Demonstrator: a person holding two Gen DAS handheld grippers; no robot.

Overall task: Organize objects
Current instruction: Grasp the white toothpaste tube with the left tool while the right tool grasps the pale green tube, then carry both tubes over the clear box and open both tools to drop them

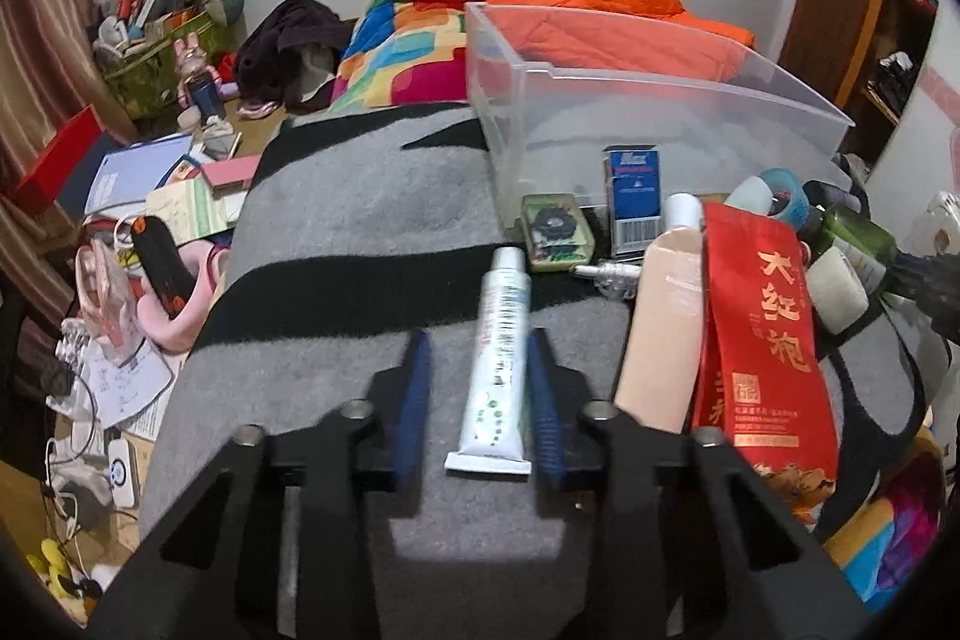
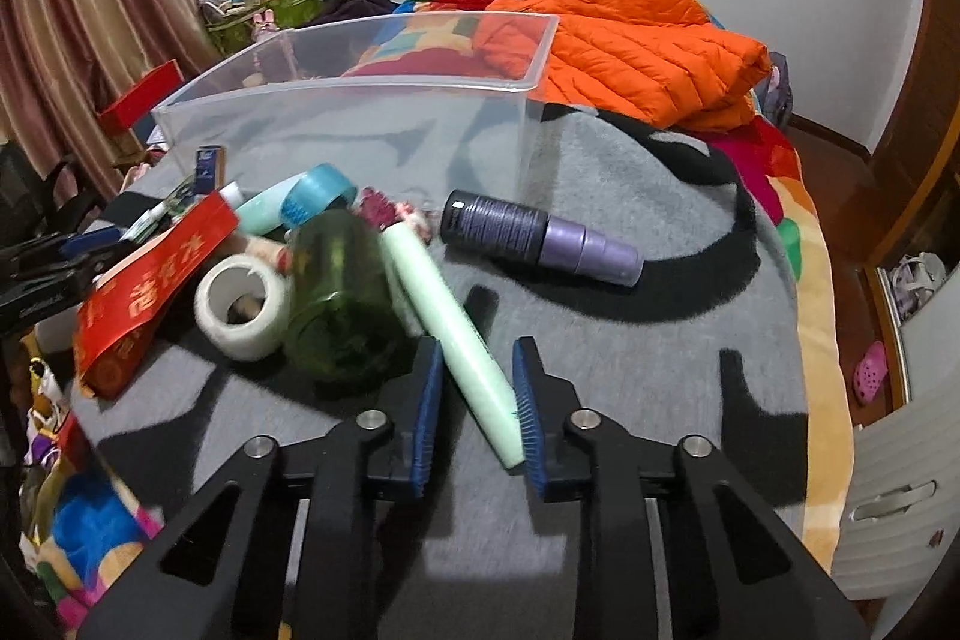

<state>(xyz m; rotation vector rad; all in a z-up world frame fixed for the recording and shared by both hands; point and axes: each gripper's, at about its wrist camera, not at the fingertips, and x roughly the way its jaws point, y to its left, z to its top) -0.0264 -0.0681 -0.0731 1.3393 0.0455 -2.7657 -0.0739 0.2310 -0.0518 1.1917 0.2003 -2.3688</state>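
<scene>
Blue ribbed pads of the left tool [image 1: 480,346] are closed against a white, flat-crimped tube [image 1: 497,370] lying on the grey-and-black blanket [image 1: 360,232]. A pale green, smooth tube [image 2: 456,340] is clamped slantwise by the right tool [image 2: 477,358]. A clear plastic bin [image 2: 360,100] is seen beyond.

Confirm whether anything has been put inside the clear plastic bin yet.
No. In the right wrist view the clear plastic bin shows only the grey blanket through its walls, with every item lying outside it.
</scene>
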